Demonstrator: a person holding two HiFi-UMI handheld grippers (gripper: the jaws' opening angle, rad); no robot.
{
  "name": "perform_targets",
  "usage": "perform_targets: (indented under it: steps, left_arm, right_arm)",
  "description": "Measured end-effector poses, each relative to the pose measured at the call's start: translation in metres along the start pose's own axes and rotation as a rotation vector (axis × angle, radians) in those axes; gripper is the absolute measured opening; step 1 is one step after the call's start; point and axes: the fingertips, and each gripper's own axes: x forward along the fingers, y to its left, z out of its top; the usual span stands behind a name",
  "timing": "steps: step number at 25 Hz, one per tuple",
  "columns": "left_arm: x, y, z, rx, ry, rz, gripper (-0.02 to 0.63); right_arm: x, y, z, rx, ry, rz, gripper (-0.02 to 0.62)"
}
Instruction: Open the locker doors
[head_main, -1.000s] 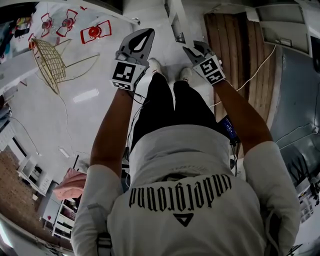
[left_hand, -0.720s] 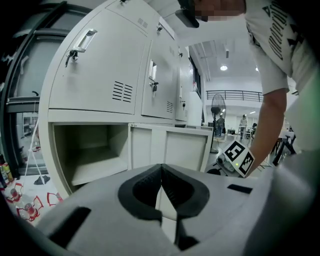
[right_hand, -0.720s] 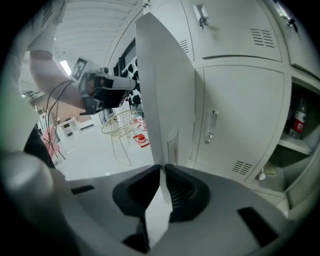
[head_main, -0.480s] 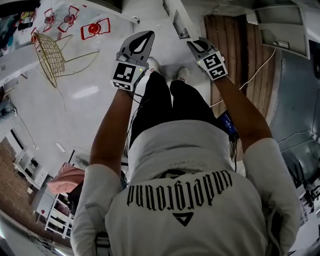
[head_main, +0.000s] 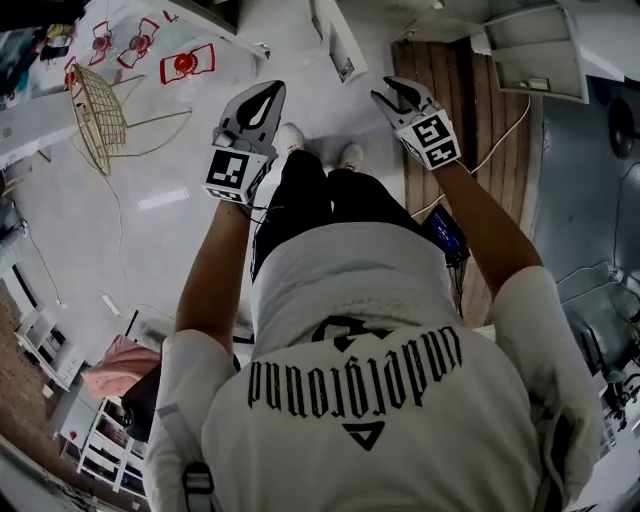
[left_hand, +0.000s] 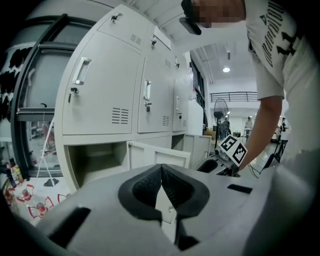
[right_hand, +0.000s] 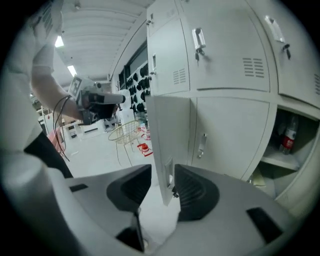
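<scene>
Door edge (right_hand: 167, 131) between opening right gripper (right_hand: 163, 169) fingers (right_hand: 197, 192); floor (right_hand: 102, 156) beyond free.

A wire basket (head_main: 95, 115) lies tilted on the pale floor (head_main: 150, 230); red-and-white pieces (head_main: 185, 62) sit near it; a light cable (head_main: 510, 130) crosses wooden boards (head_main: 470, 100); a pedestal fan (left_hand: 218, 107) stands far off.

Shirt (head_main: 350, 300) back — apparently "underground".

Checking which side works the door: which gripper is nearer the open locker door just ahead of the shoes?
Right. The right gripper has the open door edge-on between its opening jaws, pads clear of it. The left gripper, jaws together, is farther off.
</scene>
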Motion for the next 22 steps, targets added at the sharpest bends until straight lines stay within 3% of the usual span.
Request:
perform_targets:
  steps: [15,22]
  left_arm:
    - [-0.094,-0.059,0.168,0.003,-0.234,0.083,0.008]
    - [-0.143,-0.076,0.220,-0.006,-0.309,0.066,0.008]
  right_arm:
    - [-0.181,0.034,0.221,-0.161,-0.412,-0.002,0.156]
    - [-0.240,0.065,0.278,-0.169,-0.519,-0.040,0.144]
